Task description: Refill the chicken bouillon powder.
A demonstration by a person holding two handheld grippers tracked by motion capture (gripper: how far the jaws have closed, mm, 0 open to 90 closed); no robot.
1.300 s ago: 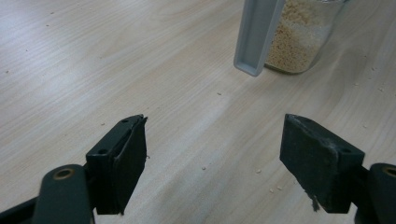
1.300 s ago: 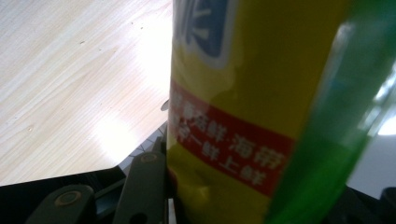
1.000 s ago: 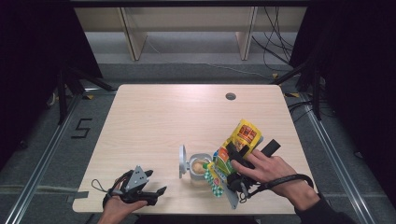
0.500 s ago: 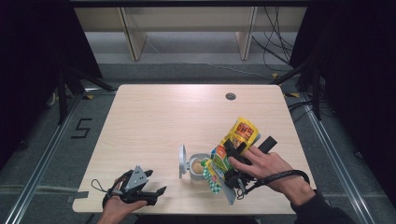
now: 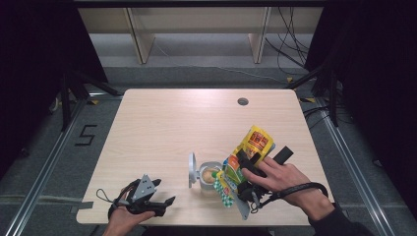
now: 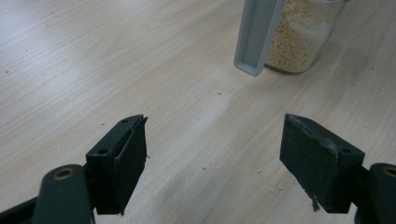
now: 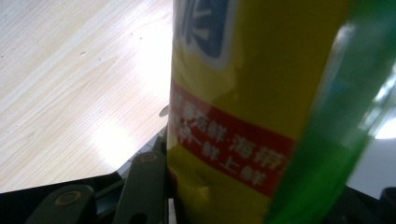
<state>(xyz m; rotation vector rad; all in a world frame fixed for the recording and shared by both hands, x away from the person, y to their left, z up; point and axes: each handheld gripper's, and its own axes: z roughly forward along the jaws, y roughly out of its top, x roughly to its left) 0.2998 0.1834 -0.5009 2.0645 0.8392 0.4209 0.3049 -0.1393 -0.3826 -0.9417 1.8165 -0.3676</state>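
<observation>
My right gripper (image 5: 263, 157) is shut on a yellow pouch (image 5: 255, 140) with a red band, held tilted over the table's right front. In the right gripper view the yellow pouch (image 7: 243, 107) sits tight between the jaws of the right gripper (image 7: 261, 196), with a green edge at its right. Left of the hand stands a clear jar (image 5: 209, 176) with its grey lid (image 5: 192, 169) swung open. A green multicoloured packet (image 5: 223, 179) leans between the jar and the hand. My left gripper (image 5: 164, 191) rests open at the front left. The left gripper (image 6: 212, 154) faces the jar (image 6: 303, 37) of pale granules and the lid (image 6: 257, 32).
The wooden table (image 5: 172, 128) has a cable hole (image 5: 243, 102) at its far right. Small crumbs lie on the wood (image 6: 205, 167) in front of the left jaws. A cable (image 5: 305, 189) loops around the right wrist. Dark floor and shelf legs lie beyond the far edge.
The right hand has shifted only slightly with the yellow pouch still held. The left gripper has stayed where it was.
</observation>
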